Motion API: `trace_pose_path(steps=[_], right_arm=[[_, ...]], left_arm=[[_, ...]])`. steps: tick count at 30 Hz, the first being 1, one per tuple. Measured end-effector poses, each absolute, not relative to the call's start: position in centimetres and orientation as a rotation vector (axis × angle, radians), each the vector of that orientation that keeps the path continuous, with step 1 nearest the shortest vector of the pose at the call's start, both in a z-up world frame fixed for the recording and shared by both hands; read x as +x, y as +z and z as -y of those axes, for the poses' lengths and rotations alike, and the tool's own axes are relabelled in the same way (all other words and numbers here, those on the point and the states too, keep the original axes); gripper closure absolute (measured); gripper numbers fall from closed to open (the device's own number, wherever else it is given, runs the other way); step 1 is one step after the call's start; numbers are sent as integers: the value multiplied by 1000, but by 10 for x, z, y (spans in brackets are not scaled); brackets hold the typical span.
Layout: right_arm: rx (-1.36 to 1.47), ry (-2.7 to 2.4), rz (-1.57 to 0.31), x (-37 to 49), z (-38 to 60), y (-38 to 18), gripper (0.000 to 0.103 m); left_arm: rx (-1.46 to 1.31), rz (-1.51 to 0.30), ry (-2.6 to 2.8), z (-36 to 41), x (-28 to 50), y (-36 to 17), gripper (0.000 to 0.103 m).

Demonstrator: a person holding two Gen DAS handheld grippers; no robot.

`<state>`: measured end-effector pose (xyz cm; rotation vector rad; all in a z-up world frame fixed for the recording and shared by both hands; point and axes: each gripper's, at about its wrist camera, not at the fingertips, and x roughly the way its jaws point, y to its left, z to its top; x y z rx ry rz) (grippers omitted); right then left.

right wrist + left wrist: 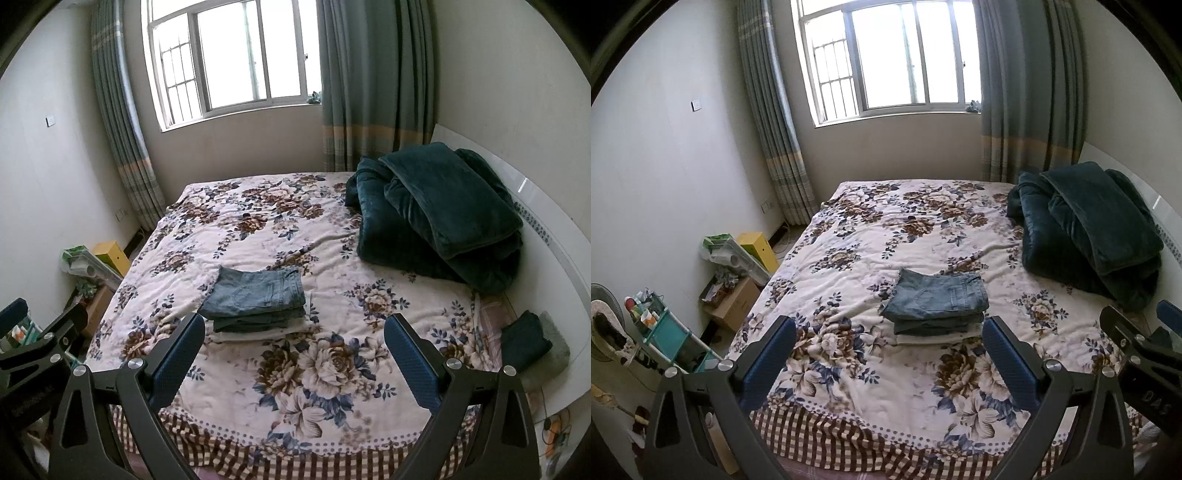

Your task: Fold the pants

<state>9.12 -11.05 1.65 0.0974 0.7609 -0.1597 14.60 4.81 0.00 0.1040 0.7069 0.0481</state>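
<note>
A stack of folded pants lies in the middle of the flowered bed cover point(886, 229), with blue jeans point(938, 295) on top and a white garment point(934, 339) at the bottom. It also shows in the right wrist view point(255, 291). My left gripper point(889, 328) is open and empty, held above the bed's near edge, short of the stack. My right gripper point(293, 326) is open and empty too, to the right of the left one. The right gripper shows at the right edge of the left wrist view point(1137, 332).
A folded dark green blanket point(436, 210) sits at the bed's far right by the white headboard point(546, 229). A small dark folded cloth point(524, 341) lies at the right edge. Boxes point(738, 299) and a teal shelf point(668, 332) stand on the floor at left.
</note>
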Motion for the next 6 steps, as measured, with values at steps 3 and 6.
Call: trace_pose_path(steps=[3,6], right_arm=[[100,-162,-762,90,111,16,3],[100,-163,-763,90,109,16,3]], left_arm=[[106,-704,48,-48,146,0,0],[101,-698,44,-48,145,1,0]])
